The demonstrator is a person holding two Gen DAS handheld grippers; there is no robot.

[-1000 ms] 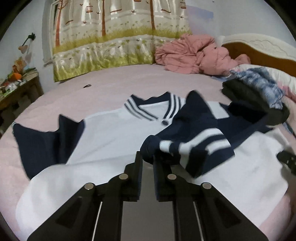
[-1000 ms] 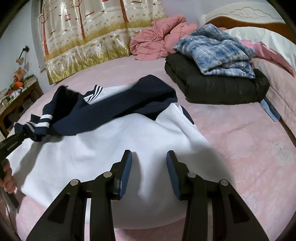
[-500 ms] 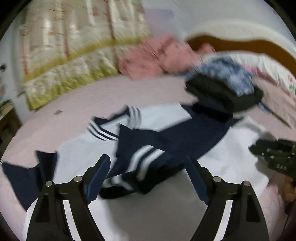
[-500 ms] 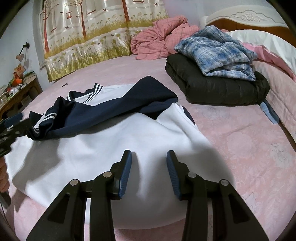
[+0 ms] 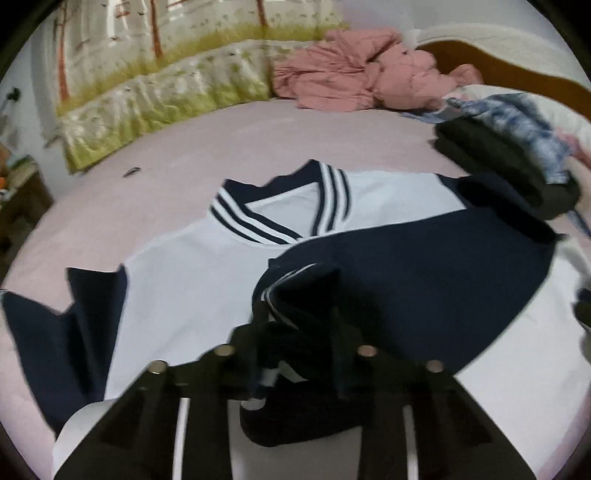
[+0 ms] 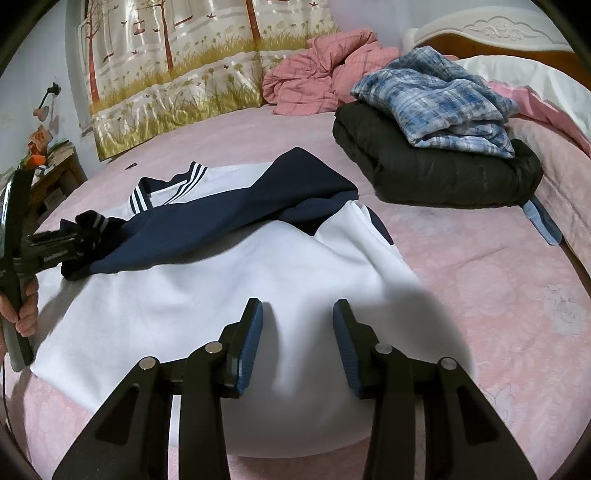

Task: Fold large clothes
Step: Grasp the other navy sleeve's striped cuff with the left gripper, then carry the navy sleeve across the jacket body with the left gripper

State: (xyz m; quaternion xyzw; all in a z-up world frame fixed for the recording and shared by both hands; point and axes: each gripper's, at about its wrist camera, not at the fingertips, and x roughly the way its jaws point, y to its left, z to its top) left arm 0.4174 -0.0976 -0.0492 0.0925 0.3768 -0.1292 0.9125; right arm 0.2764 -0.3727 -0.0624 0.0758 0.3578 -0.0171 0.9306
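Note:
A white sweater (image 6: pixel 207 280) with navy sleeves and a striped collar (image 5: pixel 280 218) lies flat on the pink bed (image 6: pixel 480 280). One navy sleeve (image 6: pixel 229 218) is folded across the chest. My left gripper (image 5: pixel 295 332) has the sleeve's striped cuff (image 5: pixel 303 295) bunched between its fingers; the view is blurred and the jaw gap is wide. It also shows in the right wrist view (image 6: pixel 79 240), at the cuff. My right gripper (image 6: pixel 297 332) is open and empty above the sweater's lower hem. The other navy sleeve (image 5: pixel 55 339) lies spread at the left.
A black folded garment (image 6: pixel 436 166) with a blue plaid shirt (image 6: pixel 436 96) on it sits at the right. A pink quilt (image 6: pixel 325 70) is heaped by the curtain (image 6: pixel 177 74). A wooden bedside table (image 6: pixel 51 173) stands at the left. The headboard (image 6: pixel 498 33) is at the far right.
The left gripper released the cuff and opened wide half a second ago, and now sits around the cuff again, closer in. The right gripper has stayed still and open.

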